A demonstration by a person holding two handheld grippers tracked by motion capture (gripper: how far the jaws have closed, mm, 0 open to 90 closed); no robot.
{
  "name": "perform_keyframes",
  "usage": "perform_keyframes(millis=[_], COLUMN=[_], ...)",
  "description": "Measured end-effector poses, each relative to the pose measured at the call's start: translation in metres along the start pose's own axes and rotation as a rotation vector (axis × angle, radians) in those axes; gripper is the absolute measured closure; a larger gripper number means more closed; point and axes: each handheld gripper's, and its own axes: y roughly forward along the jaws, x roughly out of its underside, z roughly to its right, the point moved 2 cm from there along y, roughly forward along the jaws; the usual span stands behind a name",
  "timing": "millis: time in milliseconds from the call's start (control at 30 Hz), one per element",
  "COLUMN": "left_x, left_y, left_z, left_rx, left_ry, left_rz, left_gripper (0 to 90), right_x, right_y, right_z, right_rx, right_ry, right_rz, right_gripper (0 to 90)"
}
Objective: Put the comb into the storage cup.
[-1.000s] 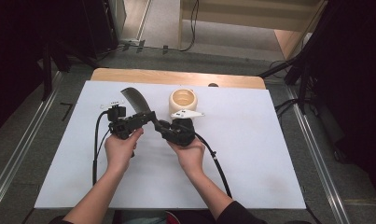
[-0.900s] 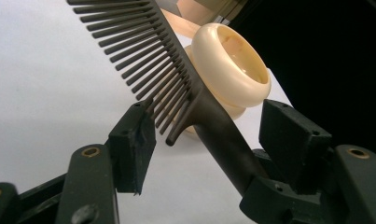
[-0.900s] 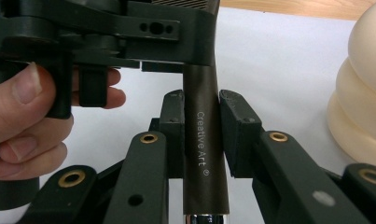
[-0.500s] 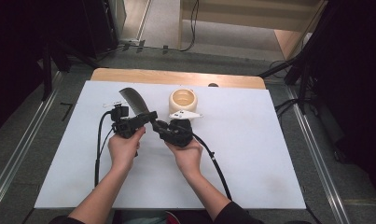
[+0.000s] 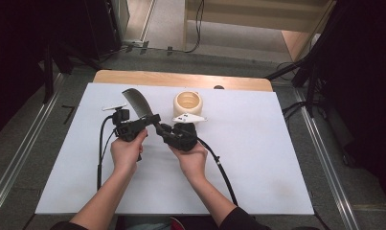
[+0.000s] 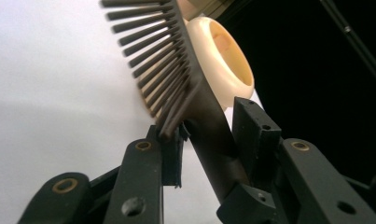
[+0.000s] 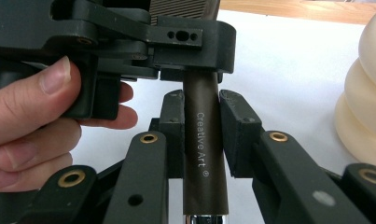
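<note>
Dark brown comb point(image 5: 137, 103) with white "Creative Art" lettering on its handle and a silver end cap, cream ribbed cup point(image 5: 187, 102), black left gripper point(image 5: 150, 122) and right gripper point(image 5: 163, 132), white table cover point(image 5: 257, 158), light wood edge.

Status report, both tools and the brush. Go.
Right tool clamped on brush handle. Left tool just closing on its neck. Cream holder close behind, untouched.

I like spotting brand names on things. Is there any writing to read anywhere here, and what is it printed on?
"Creative Art ®": white print running along the dark brown round handle of the comb-like brush, between the right gripper jaws.
No other writing is readable; the cream ribbed plastic cup shows none.
</note>
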Motion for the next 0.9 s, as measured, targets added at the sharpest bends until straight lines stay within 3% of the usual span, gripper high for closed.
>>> perform_keyframes(millis=[600, 733, 767, 900], left_x=[-0.0004, -0.0002, -0.0001, -0.0012], left_y=[-0.0016, -0.0016, -0.0015, -0.0026], left_z=[-0.0011, -0.0009, 0.0003, 0.0008], left_rx=[0.072, 0.073, 0.067, 0.065], left_ry=[-0.088, -0.081, -0.07, -0.065], left_rz=[-0.006, -0.008, -0.007, 0.001], left_gripper=[72.5, 72.6, 72.7, 72.9], right_x=[0.0005, -0.0001, -0.0004, -0.0001], right_y=[-0.001, -0.0017, -0.0021, -0.0032], right_z=[0.003, 0.0042, 0.0062, 0.0096], right_rx=[-0.02, -0.029, -0.049, -0.07], right_ry=[-0.045, -0.05, -0.037, -0.039], right_rz=[-0.025, -0.031, -0.04, -0.06], right_gripper=[69.8, 69.4, 68.9, 61.5])
